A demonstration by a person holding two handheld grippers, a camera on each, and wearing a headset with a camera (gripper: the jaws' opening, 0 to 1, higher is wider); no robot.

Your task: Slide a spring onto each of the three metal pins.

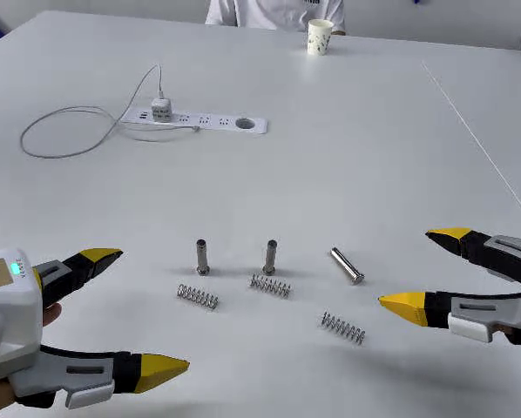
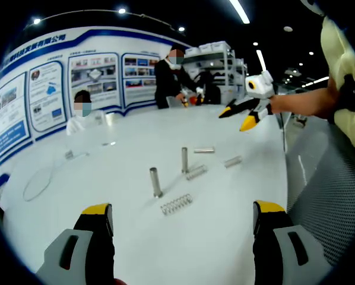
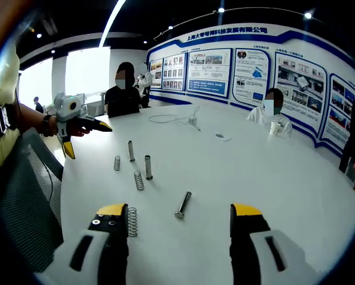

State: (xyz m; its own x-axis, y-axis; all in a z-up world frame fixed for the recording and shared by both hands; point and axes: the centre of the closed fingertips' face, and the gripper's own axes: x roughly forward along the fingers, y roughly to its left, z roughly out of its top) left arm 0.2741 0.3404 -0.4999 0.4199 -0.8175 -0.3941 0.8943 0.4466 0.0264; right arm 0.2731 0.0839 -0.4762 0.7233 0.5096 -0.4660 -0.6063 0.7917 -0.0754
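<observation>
None seated yet: three small coiled steel springs (image 1: 198, 296) lie loose on the white counter (image 1: 374, 157), each just in front of one of the three short silver metal pins (image 1: 202, 257). Two pins stand upright and the third pin (image 1: 347, 266) lies on its side, so by my read all three fits remain. The left tool (image 1: 147, 309) and right tool (image 1: 407, 267) hover low either side of the row, tips inward, both gaping wide and holding nothing.

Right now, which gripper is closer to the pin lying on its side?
Right. The right gripper hangs open just right of the lying pin; the left gripper is much farther off on its other side.
</observation>
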